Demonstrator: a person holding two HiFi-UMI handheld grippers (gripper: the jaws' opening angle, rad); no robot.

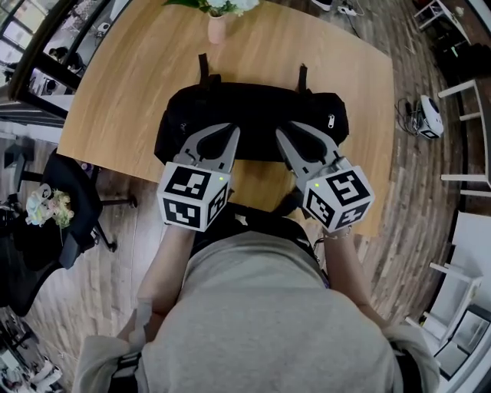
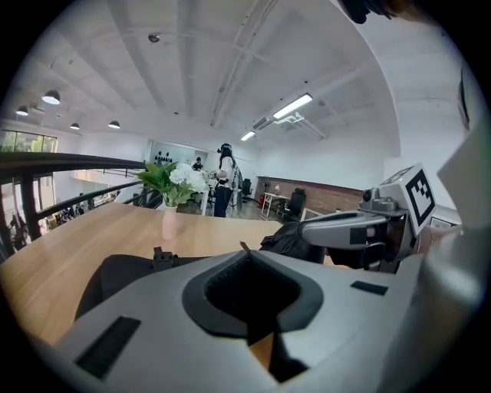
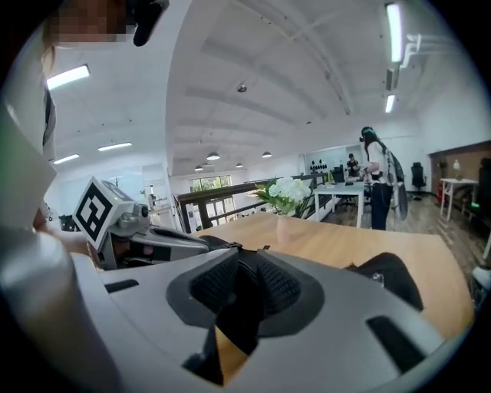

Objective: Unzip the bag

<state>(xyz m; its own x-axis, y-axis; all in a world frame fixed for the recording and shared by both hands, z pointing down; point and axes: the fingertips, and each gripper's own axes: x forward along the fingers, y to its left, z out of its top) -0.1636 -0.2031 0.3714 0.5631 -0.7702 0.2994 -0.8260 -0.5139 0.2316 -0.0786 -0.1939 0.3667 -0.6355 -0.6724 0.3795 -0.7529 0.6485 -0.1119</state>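
Black bag (image 1: 253,107) on a pale wood-grain table (image 1: 123,92). Grey left gripper (image 1: 231,131), grey right gripper (image 1: 281,133), each cube chequered with black-and-white square markers. Pink vase (image 1: 217,29), white flowers (image 1: 230,6).

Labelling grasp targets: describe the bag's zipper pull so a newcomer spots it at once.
Find the wooden table; a black bag lies across its near side. At the bag's right end hangs a small zipper pull, silver where everything around it is black.

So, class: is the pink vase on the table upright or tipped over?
Upright: the pink vase stands on the wooden table, flowers rising from its top.
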